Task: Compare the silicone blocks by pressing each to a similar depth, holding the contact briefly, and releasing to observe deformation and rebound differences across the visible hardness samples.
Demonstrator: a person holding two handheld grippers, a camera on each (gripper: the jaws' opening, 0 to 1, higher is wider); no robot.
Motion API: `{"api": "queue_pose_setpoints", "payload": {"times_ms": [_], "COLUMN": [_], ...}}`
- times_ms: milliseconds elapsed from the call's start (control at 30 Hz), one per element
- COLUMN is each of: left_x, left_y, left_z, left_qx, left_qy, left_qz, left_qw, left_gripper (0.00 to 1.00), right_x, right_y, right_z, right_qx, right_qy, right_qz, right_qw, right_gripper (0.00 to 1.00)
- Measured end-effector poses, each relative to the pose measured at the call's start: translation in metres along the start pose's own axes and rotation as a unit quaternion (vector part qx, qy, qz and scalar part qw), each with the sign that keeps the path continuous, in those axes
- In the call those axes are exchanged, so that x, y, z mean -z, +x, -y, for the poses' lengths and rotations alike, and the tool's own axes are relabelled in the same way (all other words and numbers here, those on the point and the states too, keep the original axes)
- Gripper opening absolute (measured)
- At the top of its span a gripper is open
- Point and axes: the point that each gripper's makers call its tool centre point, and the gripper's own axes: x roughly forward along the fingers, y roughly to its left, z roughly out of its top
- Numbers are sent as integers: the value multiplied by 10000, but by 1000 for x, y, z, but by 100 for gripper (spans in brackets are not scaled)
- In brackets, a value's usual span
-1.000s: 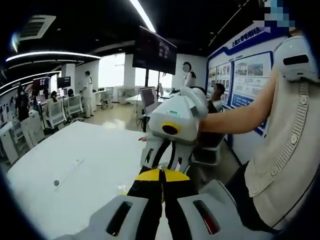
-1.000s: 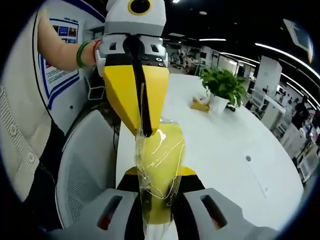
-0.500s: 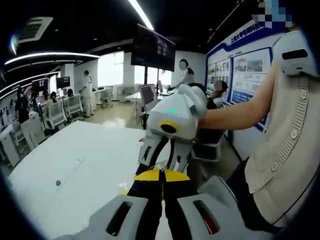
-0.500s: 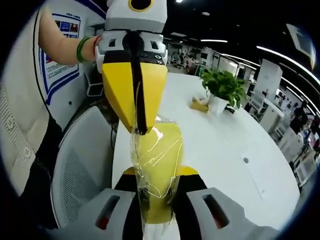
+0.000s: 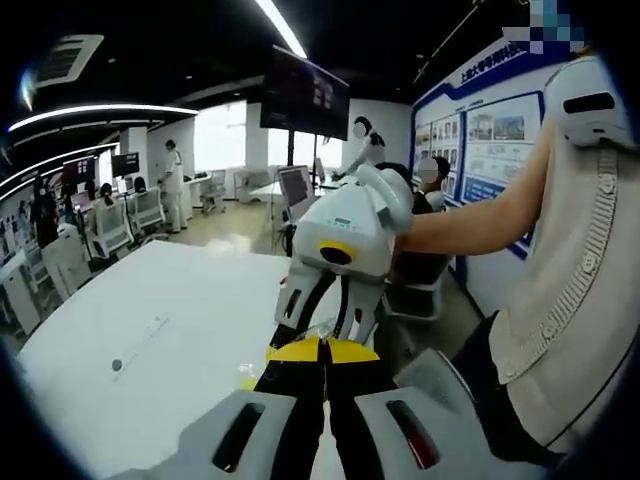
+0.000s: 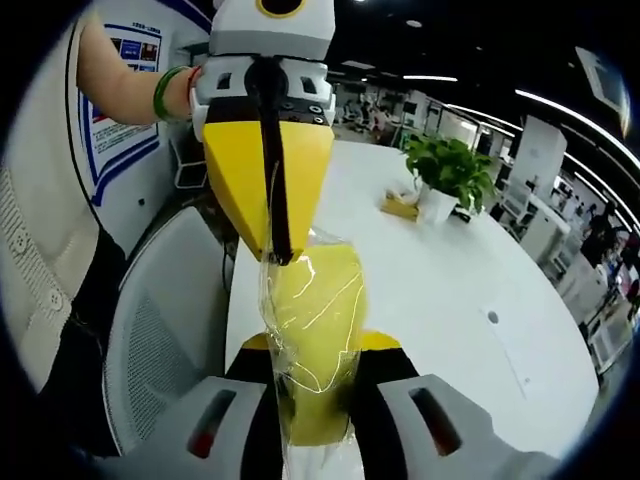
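A yellow silicone block [image 6: 320,290] in a clear plastic wrap stands upright between the jaws of my right gripper [image 6: 315,352], which is shut on its lower part. My left gripper [image 6: 281,255] comes down from the top of the right gripper view, its yellow jaws pressed together on the top of the wrap just above the block. In the left gripper view my left gripper [image 5: 322,346] is shut at the bottom. There the right gripper [image 5: 327,322] faces it at close range, with crinkled film between the two. A person's arm holds each tool.
A long white table [image 6: 450,290] runs away to the right, with a potted plant [image 6: 450,170] and a small yellow item [image 6: 400,208] on it. A grey mesh chair [image 6: 165,340] stands at the table's edge. A person's torso [image 5: 570,300] is close on the right.
Both grippers keep their hold. The block and the left gripper have shifted only slightly in the right gripper view.
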Motion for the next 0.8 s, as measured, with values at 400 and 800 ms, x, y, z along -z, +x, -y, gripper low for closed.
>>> {"api": "queue_pose_setpoints", "payload": {"times_ms": [400,800], "left_x": [7,7], "left_y": [0,-4], "left_z": [-10,-15], "left_qx": [-195,-318], "left_qy": [-438,-854], "left_qz": [-13,189], "left_qw": [9988,9957], "left_gripper": [0,0], "right_x": [6,4], "right_y": [4,5], "right_z": [-2,-1], "right_qx": [-78,21], "right_qy": [224,410], "right_qz": [-51,124], "right_qw": [9997,9991], "right_gripper": [20,28]}}
